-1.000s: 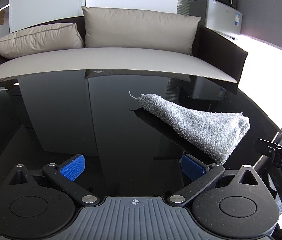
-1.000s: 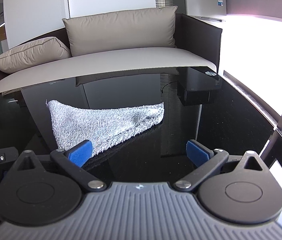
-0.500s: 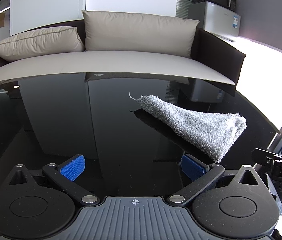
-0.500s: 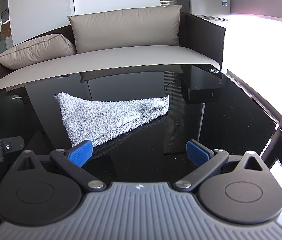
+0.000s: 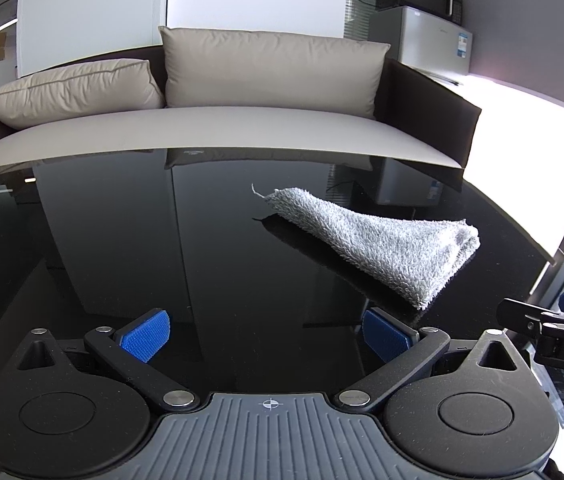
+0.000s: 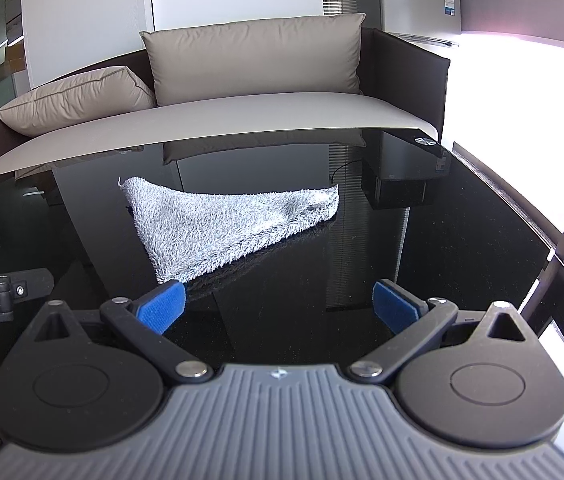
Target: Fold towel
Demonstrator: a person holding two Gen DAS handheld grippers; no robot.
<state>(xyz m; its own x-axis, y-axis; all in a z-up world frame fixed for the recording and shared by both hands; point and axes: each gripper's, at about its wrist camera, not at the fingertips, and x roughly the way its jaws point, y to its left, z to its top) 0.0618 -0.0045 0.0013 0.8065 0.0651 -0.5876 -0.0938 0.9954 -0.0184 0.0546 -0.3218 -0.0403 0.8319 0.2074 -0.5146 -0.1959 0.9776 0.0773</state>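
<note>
Folded grey towel (image 5: 381,240) flat on the glossy black table (image 5: 122,240), a tapering wedge with long axis slanting from the narrow far corner toward the sofa (image 5: 242,128), widening near-right. Left gripper (image 5: 266,330) and right gripper (image 6: 278,306) both spread apart, empty, short of the towel; bare tabletop all round it.

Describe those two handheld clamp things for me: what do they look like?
Both the left gripper and right gripper are matte black, with two round discs, a ribbed grey centre, silver pivot bolts and blue textured fingertips. White lettering marks their sides.
</note>
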